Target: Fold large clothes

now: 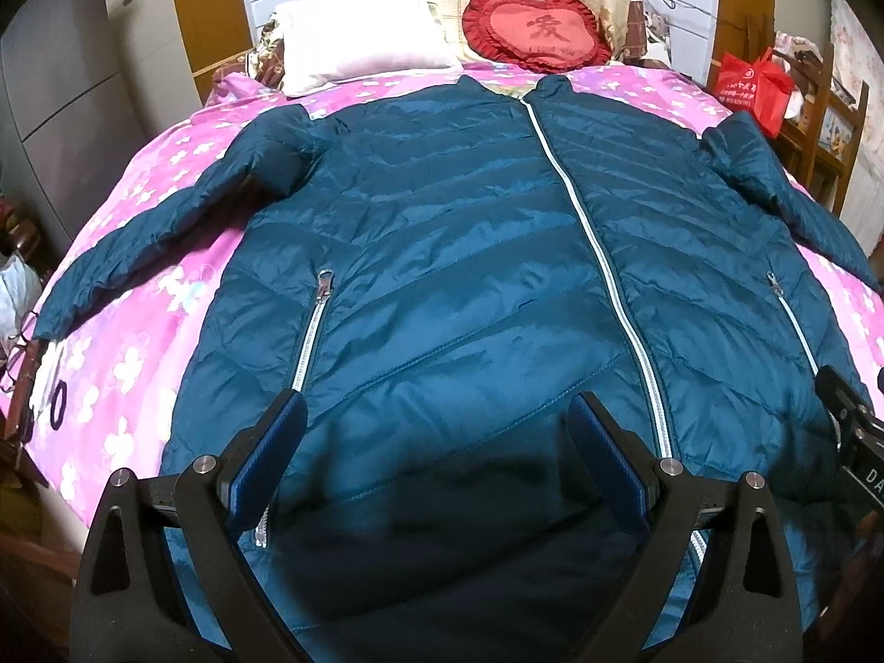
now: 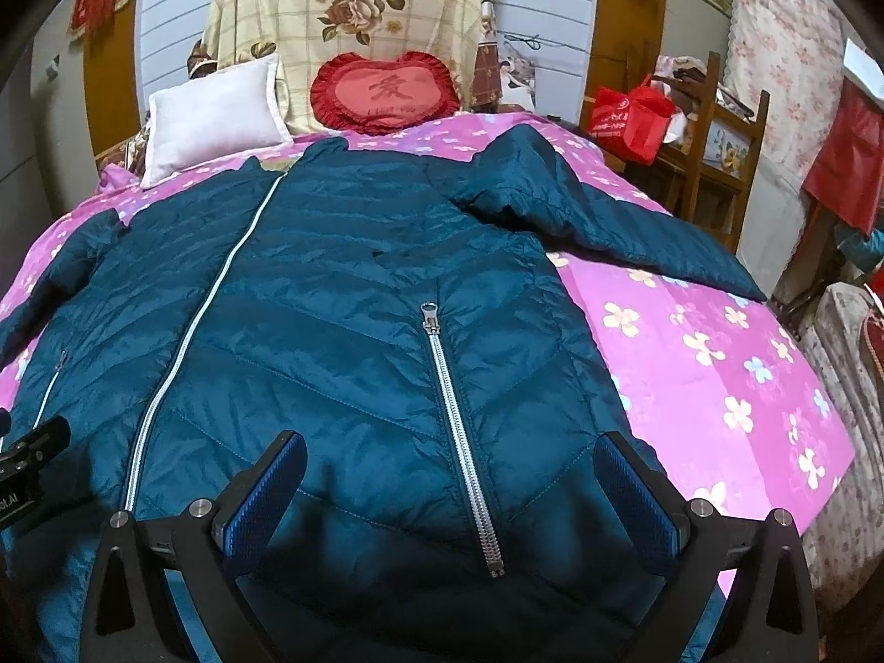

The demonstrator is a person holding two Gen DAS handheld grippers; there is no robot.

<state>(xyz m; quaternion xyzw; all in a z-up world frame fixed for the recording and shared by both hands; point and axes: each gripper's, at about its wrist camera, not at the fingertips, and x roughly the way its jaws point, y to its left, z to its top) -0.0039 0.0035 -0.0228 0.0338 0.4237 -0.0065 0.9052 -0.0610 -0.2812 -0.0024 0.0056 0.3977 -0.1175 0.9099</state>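
Observation:
A large teal quilted jacket [image 1: 469, 254] lies flat, front up and zipped, on a pink flowered bedspread [image 1: 127, 364]; it also shows in the right wrist view [image 2: 342, 304]. Both sleeves spread out to the sides. My left gripper [image 1: 439, 414] is open and empty above the hem, left of the centre zip [image 1: 585, 221]. My right gripper [image 2: 450, 456] is open and empty above the hem, astride the right pocket zip [image 2: 458, 431]. The right gripper's body shows at the left view's right edge [image 1: 851, 431].
A white pillow [image 1: 364, 50] and a red heart cushion [image 1: 536, 27] lie at the head of the bed. A red bag [image 2: 630, 116] sits on a wooden chair [image 2: 718, 154] to the right. Grey cabinets [image 1: 55, 83] stand to the left.

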